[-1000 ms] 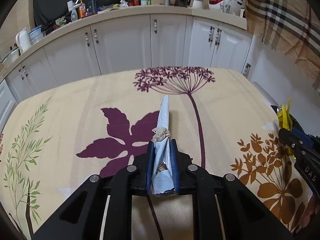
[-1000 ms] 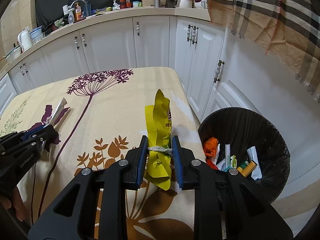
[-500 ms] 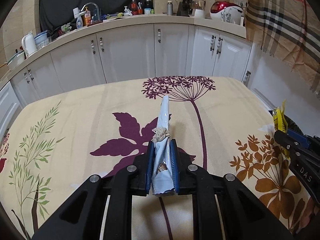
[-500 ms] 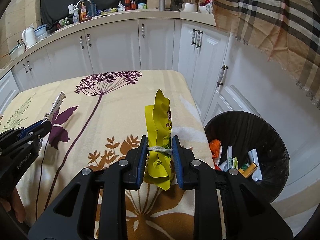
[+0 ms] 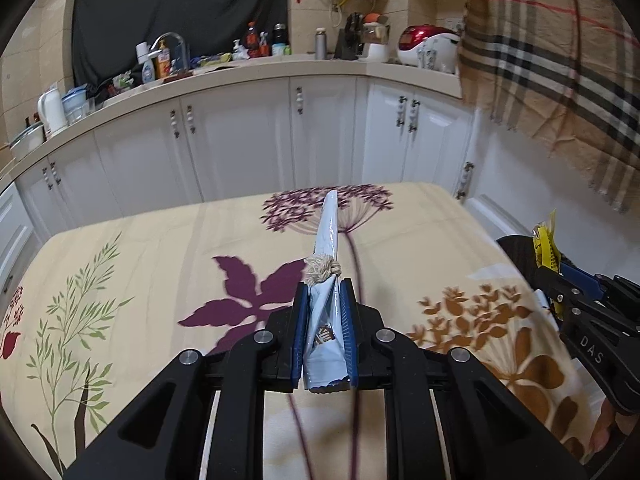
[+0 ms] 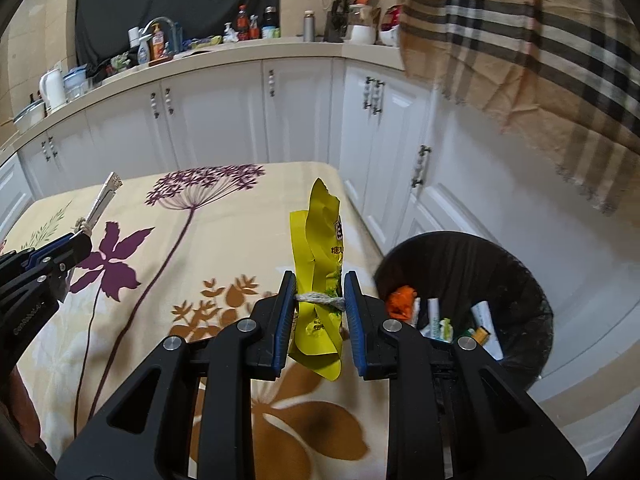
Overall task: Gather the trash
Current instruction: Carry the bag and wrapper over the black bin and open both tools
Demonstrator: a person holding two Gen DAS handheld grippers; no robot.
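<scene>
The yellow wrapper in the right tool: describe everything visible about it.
The yellow wrapper is a crumpled, glossy plastic snack packet with printed characters and a torn top edge. A pale string is tied around its middle. It stands roughly upright, pinched at its waist between the blue pads of the right tool, held above the floral tablecloth, touching nothing else. The black trash bin sits lower to its right. In the left wrist view it shows at the right edge.
</scene>
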